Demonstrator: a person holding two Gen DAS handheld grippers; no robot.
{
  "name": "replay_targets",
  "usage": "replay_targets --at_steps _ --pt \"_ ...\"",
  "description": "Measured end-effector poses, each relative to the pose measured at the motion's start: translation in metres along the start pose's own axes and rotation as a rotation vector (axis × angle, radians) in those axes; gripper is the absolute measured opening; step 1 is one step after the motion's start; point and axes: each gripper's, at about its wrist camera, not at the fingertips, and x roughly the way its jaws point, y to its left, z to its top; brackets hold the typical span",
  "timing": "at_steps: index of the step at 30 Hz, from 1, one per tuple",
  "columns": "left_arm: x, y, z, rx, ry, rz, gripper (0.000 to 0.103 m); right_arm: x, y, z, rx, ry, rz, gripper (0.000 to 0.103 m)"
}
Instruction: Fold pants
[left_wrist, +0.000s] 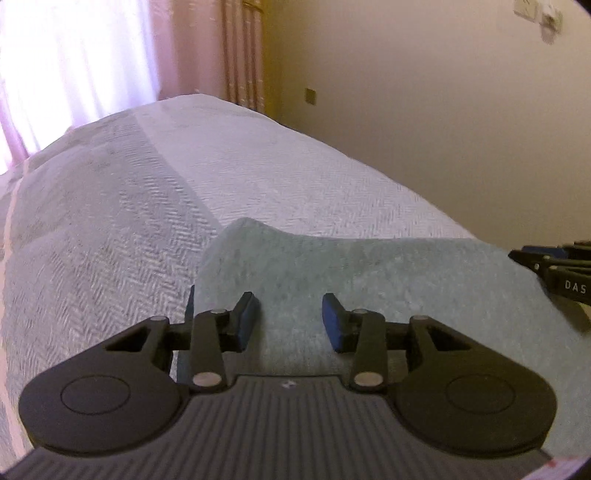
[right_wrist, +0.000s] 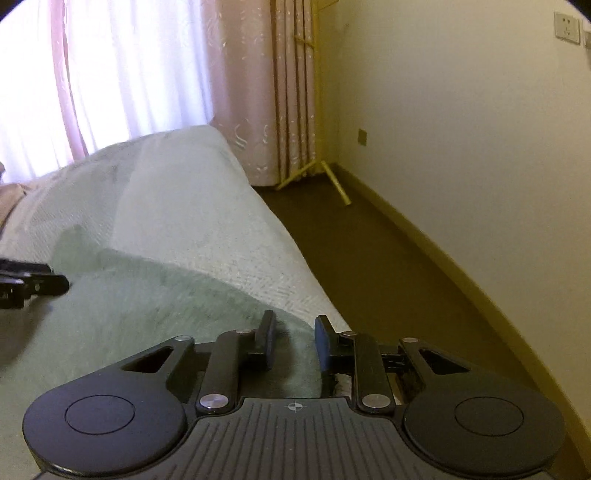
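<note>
The pants (left_wrist: 369, 280), a soft pale green fabric, are lying on the bed (left_wrist: 147, 206), spread beneath and ahead of both pairs of jaws. In the left wrist view the cloth is running sideways across the picture, from just left of the left gripper (left_wrist: 291, 317) to the right edge, where the tip of the right gripper is showing; its far edge is rising to a rounded hump ahead of the jaws and slightly to their left. That sideways run looks like the long axis, though neither waist nor hems can be told apart, so which end points where is unclear.

The left gripper is tilting down toward the cloth, its blue-padded jaws standing apart with green fabric showing in the gap between them; whether the pads are touching the cloth cannot be told.

The right gripper (right_wrist: 295, 341) is also pointing downward, sitting at the edge of the pants nearest the bedside, with the brown floor (right_wrist: 388, 277) to the right of its jaws. Its jaws are standing narrowly apart, with a fold of green cloth lying in the gap; whether they are pinching it cannot be told. The left gripper is poking in at the far left of this view.
</note>
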Motion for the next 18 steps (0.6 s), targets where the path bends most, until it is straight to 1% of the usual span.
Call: replay_targets --at_steps 1,2,3,4,6,7,9,10,12,13,15,16,18 --pt "-0.006 -0.002 0.0 -0.011 -0.002 0.0 0.036 -0.008 -0.004 0.003 0.016 -0.008 0.013 0.02" --pt "-0.008 0.003 0.002 -0.02 0.003 0.0 0.035 -0.021 -0.007 0.004 0.042 -0.026 0.004 0.02" --pt "-0.019 0.005 0.001 -0.024 0.003 -0.003 0.034 -0.038 -0.006 0.003 0.041 -0.04 -0.024 0.02" --pt "-0.031 0.007 -0.003 -0.033 0.001 -0.01 0.033 -0.056 -0.003 0.001 0.019 -0.052 -0.027 0.02" --pt "-0.051 0.009 -0.011 -0.067 0.027 -0.034 0.033 -0.09 0.006 -0.01 -0.023 -0.066 0.014 0.02" --pt "-0.065 0.009 -0.02 -0.086 0.036 -0.046 0.034 -0.107 0.013 -0.018 -0.051 -0.056 0.023 0.02" --pt "-0.083 0.009 -0.036 -0.109 0.083 -0.04 0.034 -0.133 0.025 -0.037 -0.087 -0.043 0.055 0.02" --pt "-0.091 0.009 -0.046 -0.114 0.099 -0.032 0.034 -0.134 0.037 -0.036 -0.089 -0.028 0.068 0.02" --pt "-0.099 0.008 -0.063 -0.134 0.118 -0.019 0.035 -0.124 0.046 -0.052 -0.098 0.013 0.08 0.02" --pt "-0.098 0.006 -0.07 -0.139 0.127 -0.012 0.036 -0.11 0.053 -0.062 -0.122 0.051 0.066 0.02" --pt "-0.095 0.004 -0.079 -0.142 0.135 0.003 0.036 -0.094 0.059 -0.073 -0.144 0.064 0.035 0.02" --pt "-0.097 0.0 -0.081 -0.137 0.138 0.015 0.036 -0.095 0.058 -0.073 -0.122 0.059 0.034 0.02" --pt "-0.103 -0.006 -0.075 -0.121 0.138 0.04 0.037 -0.1 0.054 -0.062 -0.047 0.078 0.035 0.02"
